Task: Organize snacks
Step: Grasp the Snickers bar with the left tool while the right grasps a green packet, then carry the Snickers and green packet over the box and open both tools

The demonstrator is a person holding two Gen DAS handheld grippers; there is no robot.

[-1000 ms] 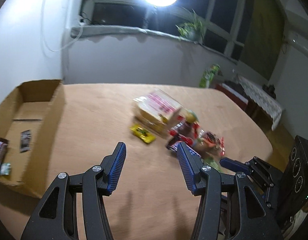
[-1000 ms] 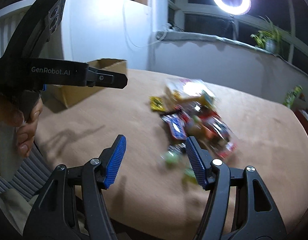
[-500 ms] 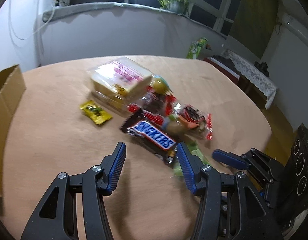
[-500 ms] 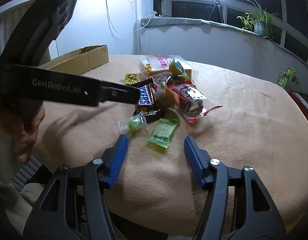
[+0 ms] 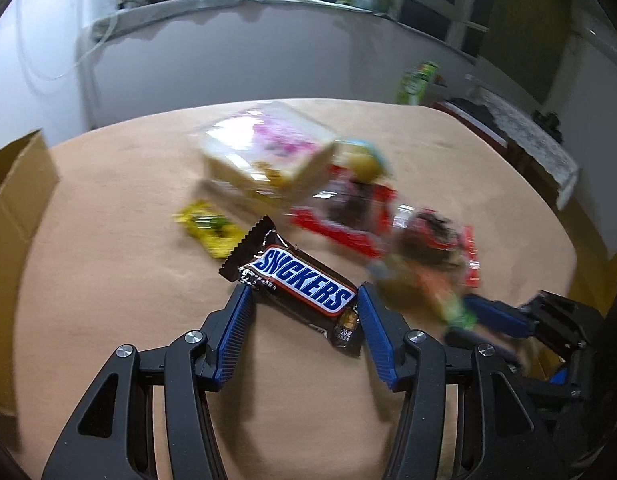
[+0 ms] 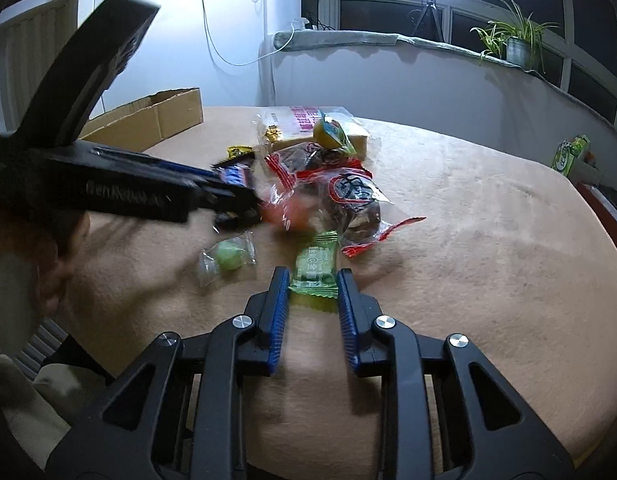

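A pile of snacks lies on the tan table [image 5: 108, 280]. In the left wrist view my left gripper [image 5: 302, 300] is open, its jaws on either side of a brown Snickers bar [image 5: 296, 280] without closing on it. Behind the bar are a yellow packet [image 5: 208, 228], a big clear bread pack [image 5: 268, 152] and red wrappers [image 5: 348, 216]. In the right wrist view my right gripper [image 6: 313, 284] has closed in around a green wafer packet [image 6: 314, 266], pads at its sides. A round green candy [image 6: 228, 258] lies to the left.
A cardboard box [image 6: 156, 118] stands at the left, also at the left edge of the left wrist view [image 5: 16, 192]. Red snack bags [image 6: 348, 192] and the bread pack [image 6: 300, 124] lie beyond the green packet. The table edge runs right behind the grippers.
Both grippers moved forward and down to the pile. The left now straddles the Snickers bar. The right narrowed its jaws around the green packet.
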